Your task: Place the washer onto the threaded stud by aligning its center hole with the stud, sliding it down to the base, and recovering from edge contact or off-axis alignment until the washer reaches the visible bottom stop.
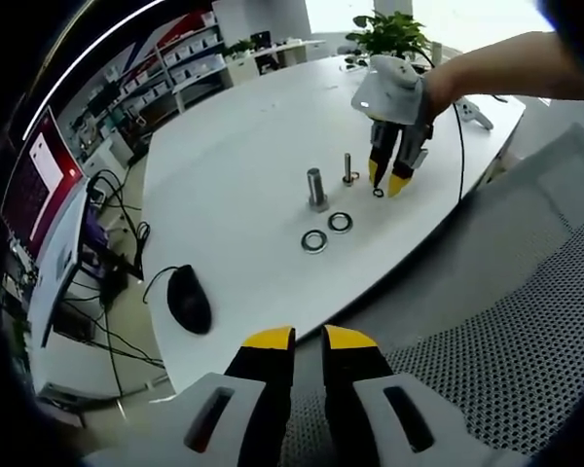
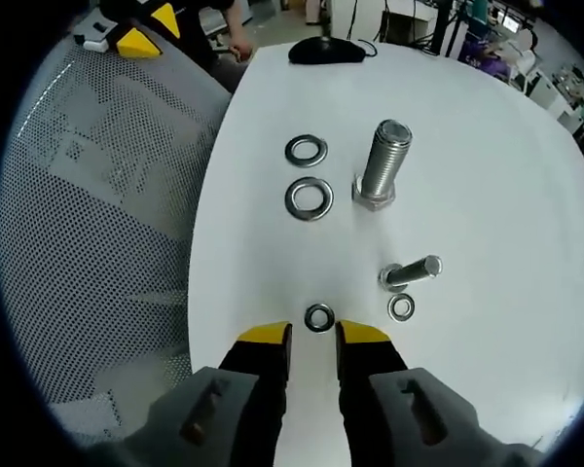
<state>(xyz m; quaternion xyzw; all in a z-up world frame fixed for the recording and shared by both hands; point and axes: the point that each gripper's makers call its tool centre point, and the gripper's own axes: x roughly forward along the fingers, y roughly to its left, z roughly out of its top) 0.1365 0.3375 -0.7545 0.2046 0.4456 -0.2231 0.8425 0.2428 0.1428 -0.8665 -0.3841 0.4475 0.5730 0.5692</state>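
Right now the right gripper (image 2: 313,342) is seen poised low over the white table (image 2: 487,175), its yellow-tipped jaws set narrowly apart with nothing held, and a small washer (image 2: 319,317) lies flat on the tabletop just ahead of the tips. A small stud (image 2: 410,272) stands nearby, with another small washer (image 2: 401,307) lying just beside its base. Farther off, a large stud (image 2: 382,165) is seen upright, and two large washers (image 2: 309,197) are laid side by side next to it. From the left gripper view, the left gripper (image 1: 309,341) is held back off the table edge, over a mesh chair (image 1: 526,331), jaws narrowly apart and empty. A black mouse (image 1: 189,299) rests near the table edge.
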